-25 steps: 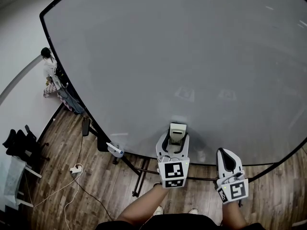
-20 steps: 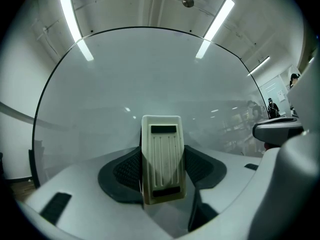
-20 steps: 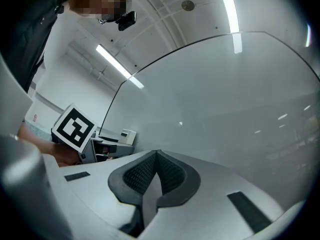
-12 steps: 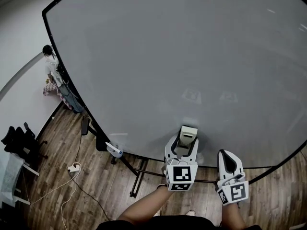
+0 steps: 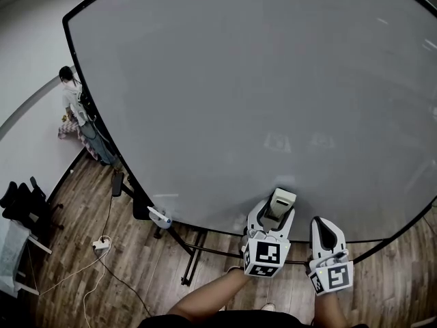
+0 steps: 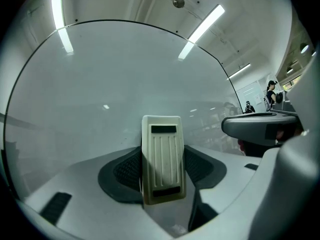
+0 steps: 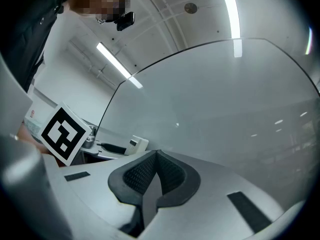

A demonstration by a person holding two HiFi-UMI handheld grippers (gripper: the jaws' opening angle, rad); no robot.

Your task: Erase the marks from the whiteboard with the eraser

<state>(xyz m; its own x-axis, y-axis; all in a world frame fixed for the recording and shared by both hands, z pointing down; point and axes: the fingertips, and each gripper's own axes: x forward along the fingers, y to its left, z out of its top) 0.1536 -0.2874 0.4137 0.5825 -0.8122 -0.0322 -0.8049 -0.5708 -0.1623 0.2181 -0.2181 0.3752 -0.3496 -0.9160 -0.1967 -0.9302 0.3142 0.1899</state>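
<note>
The large whiteboard (image 5: 259, 94) fills most of the head view; I see no marks on it. My left gripper (image 5: 276, 214) is shut on a cream ribbed eraser (image 5: 282, 201) near the board's lower edge. In the left gripper view the eraser (image 6: 161, 156) stands upright between the jaws, facing the whiteboard (image 6: 115, 84). My right gripper (image 5: 323, 232) hangs just to the right, shut with nothing in it; in the right gripper view its jaws (image 7: 156, 171) meet tip to tip, and the eraser (image 7: 136, 145) shows at the left.
The board stands on a black wheeled frame (image 5: 188, 258) over a wooden floor (image 5: 89, 203). A white power strip and cable (image 5: 102, 243) lie on the floor at left, a dark chair (image 5: 17, 200) farther left. A person (image 5: 72, 98) stands far off by the board's left edge.
My left gripper has carried the eraser rightward and down along the board's lower part, closer to the right gripper. The right gripper has barely moved.
</note>
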